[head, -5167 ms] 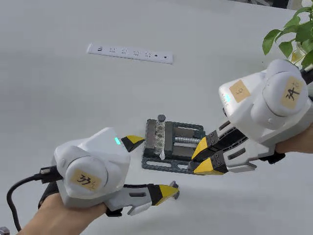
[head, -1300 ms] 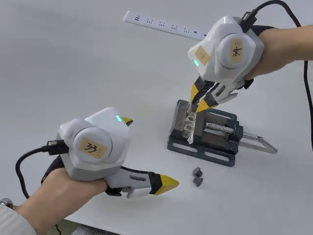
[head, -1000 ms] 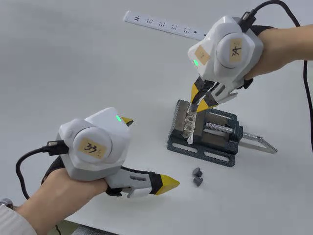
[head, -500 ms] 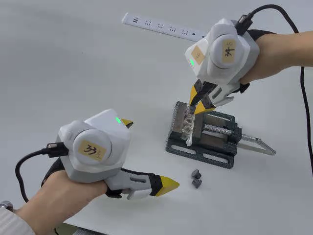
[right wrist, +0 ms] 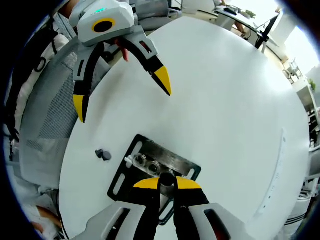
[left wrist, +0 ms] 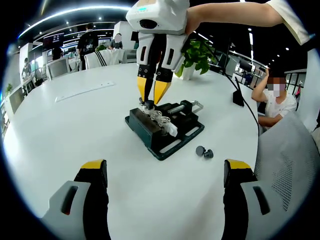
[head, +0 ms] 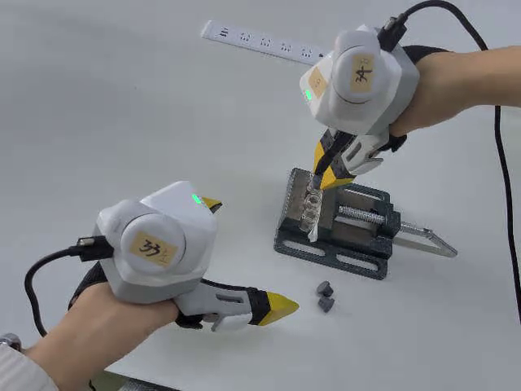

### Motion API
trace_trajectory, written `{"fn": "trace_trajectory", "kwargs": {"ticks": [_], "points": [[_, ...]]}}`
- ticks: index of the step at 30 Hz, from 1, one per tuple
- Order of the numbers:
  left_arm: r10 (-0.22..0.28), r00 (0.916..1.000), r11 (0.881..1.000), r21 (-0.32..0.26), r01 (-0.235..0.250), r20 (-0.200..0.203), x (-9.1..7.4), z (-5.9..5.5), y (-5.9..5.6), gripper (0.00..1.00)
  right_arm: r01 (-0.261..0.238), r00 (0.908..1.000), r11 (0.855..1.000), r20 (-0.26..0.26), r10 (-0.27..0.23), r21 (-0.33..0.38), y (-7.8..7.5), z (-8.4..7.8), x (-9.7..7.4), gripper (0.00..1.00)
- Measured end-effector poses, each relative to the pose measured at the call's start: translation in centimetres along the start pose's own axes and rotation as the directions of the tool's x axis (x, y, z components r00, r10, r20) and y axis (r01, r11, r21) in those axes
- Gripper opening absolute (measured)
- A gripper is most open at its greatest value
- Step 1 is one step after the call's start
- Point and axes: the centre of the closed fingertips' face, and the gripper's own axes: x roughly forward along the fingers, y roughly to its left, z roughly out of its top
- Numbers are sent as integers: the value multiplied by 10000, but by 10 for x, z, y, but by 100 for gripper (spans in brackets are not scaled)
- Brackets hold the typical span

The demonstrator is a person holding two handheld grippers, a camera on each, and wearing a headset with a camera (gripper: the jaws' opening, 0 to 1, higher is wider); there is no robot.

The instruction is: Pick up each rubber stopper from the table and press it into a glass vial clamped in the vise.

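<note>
Keep the right gripper (head: 326,181) plumb over the stopper (left wrist: 148,104) seated at the far end of the vials (left wrist: 159,117) in the vise (head: 358,236). Jaws nearly closed; cannot tell whether pinching it. Press straight down, no sideways load on glass. Hold the left gripper (left wrist: 165,167), spread wide and empty, ready for the two spare stoppers (head: 325,296) on the table (head: 122,106).

The right gripper (head: 330,181) has left its low place beside the screw side of the vise (head: 358,240). It now stands over the far end of the vial row (head: 311,210), tips pointing down. Over the last second it tilts more upright. The left gripper (head: 249,254) has drawn away from the vise, toward the near edge of the worktop (head: 122,98).
</note>
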Motion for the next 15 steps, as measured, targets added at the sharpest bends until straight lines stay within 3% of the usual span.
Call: {"fn": "trace_trajectory", "kwargs": {"ticks": [15], "points": [[-26,10000,10000,-44,26,5,0,0,-4,96,42,10000,9960,19,-41,-889,1,0,-1,6]]}}
